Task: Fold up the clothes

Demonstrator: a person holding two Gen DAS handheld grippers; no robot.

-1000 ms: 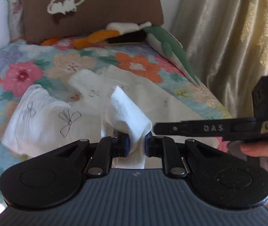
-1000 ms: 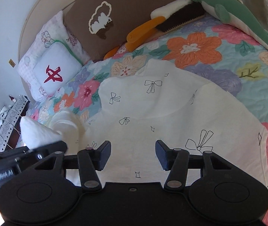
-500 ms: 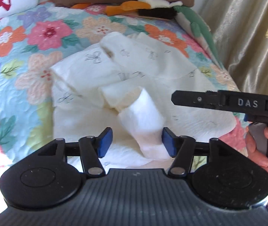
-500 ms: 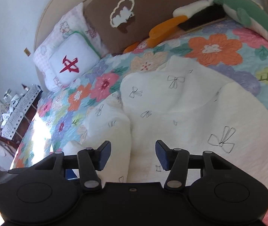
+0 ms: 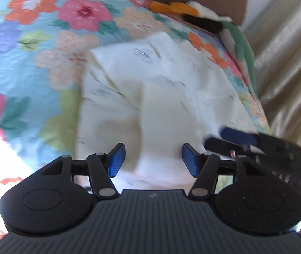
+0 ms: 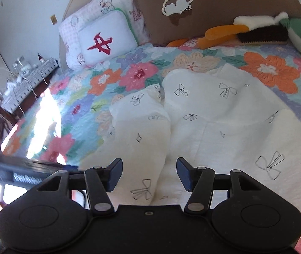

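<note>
Since a second ago: sleeve cuff let go by the left gripper (image 5: pixel 153 158) and now lying folded inward across the white garment (image 6: pixel 214 127); both wrist views rolled and shifted, bringing the bed's head end further into sight. Left gripper now with blue pads (image 5: pixel 116 158) standing well apart over the cloth, nothing pinched between them. Right gripper (image 6: pixel 149 174) likewise unloaded, jaws opening a little wider, folded sleeve fabric showing below the gap but not pressed. Only in the right wrist view: white cushion with red mark (image 6: pixel 106 40) and brown pillow (image 6: pixel 214 6) at the head end, a cluttered side table (image 6: pixel 23 78) past the bed's left edge, crisp bow prints on the garment. Only in the left wrist view, heavily blurred: gold curtain (image 5: pixel 288 53) beyond the bed's right edge, and the other gripper's dark body and blue pad entering from the right above the cloth. In both: plush toy (image 6: pixel 256 31), orange, white, dark and green, along the head end toward the right corner. Garment spread on the floral quilt (image 6: pixel 129 76), close to the bed's right edge, long axis running from the foot end toward the pillows, narrower rounded end pointing at the head end, left sleeve doubled over the body parallel to that axis.
</note>
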